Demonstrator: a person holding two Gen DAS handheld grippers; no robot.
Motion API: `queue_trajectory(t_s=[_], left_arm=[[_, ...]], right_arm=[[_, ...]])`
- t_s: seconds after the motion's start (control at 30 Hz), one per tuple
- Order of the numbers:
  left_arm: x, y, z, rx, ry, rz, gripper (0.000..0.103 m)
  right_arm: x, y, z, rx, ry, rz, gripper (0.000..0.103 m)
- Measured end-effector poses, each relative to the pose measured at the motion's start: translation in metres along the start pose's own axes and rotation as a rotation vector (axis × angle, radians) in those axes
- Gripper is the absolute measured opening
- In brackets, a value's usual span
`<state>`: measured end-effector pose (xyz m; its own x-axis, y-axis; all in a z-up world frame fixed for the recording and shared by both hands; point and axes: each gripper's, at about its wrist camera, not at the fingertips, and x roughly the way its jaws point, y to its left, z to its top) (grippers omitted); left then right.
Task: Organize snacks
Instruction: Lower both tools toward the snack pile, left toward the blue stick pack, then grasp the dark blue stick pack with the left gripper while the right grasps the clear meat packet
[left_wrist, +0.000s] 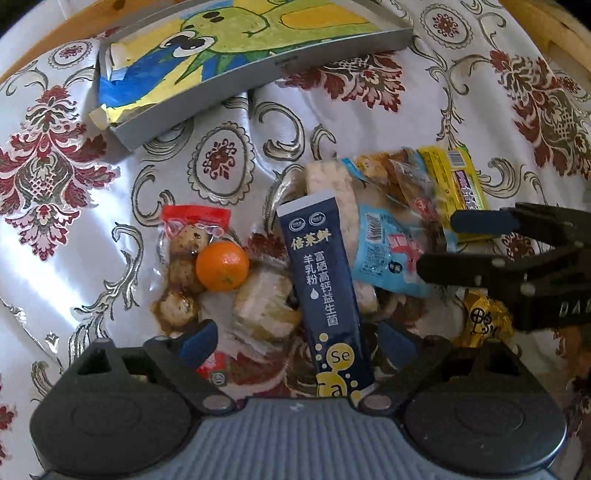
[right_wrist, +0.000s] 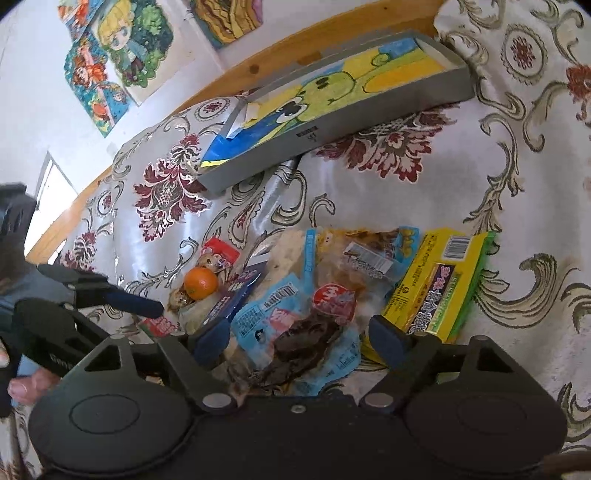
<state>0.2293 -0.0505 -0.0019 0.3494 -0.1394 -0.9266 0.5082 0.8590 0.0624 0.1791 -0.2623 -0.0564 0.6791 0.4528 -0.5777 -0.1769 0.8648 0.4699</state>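
A heap of snacks lies on the flowered cloth. In it are a tangerine (left_wrist: 222, 266) (right_wrist: 200, 282), a clear pack of meatballs (left_wrist: 183, 273), a dark blue sachet (left_wrist: 325, 288), a light blue packet (left_wrist: 384, 251) (right_wrist: 295, 325) and a yellow packet (left_wrist: 454, 184) (right_wrist: 439, 288). My left gripper (left_wrist: 297, 339) is open, its fingers straddling the sachet's lower end and a clear-wrapped snack. My right gripper (right_wrist: 300, 339) (left_wrist: 436, 245) is open just above the light blue packet. It holds nothing.
A shallow grey box (left_wrist: 258, 86) (right_wrist: 332, 136) lined with a frog drawing sits behind the heap. A gold-wrapped sweet (left_wrist: 484, 317) lies under the right gripper. A wooden edge (right_wrist: 332, 33) borders the cloth, with drawings (right_wrist: 122, 48) on the wall behind. A hand (right_wrist: 26, 384) shows at lower left.
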Motion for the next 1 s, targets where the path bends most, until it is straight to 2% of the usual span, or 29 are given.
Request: queue_trajectory(t_s=[0.13, 0.3, 0.4, 0.57, 0.67, 1.0], left_arm=[[0.001, -0.001, 0.001, -0.001, 0.008, -0.033, 0.081], [0.005, -0.002, 0.004, -0.012, 0.025, -0.054, 0.066], [0.006, -0.001, 0.005, -0.027, 0.032, -0.064, 0.061], [0.008, -0.004, 0.007, -0.058, 0.056, -0.081, 0.042], [0.009, -0.005, 0.008, -0.068, 0.065, -0.077, 0.041], [0.006, -0.003, 0.005, -0.087, 0.087, -0.053, 0.036]], right_arm=[[0.003, -0.005, 0.002, 0.049, 0.002, 0.006, 0.083], [0.007, -0.004, 0.001, 0.046, -0.007, -0.012, 0.077], [0.012, -0.006, 0.004, 0.042, -0.014, -0.023, 0.070], [0.024, -0.014, 0.006, 0.078, 0.008, -0.039, 0.057], [0.022, -0.012, 0.006, 0.076, 0.018, -0.046, 0.057], [0.011, 0.010, -0.001, -0.030, 0.044, -0.095, 0.075]])
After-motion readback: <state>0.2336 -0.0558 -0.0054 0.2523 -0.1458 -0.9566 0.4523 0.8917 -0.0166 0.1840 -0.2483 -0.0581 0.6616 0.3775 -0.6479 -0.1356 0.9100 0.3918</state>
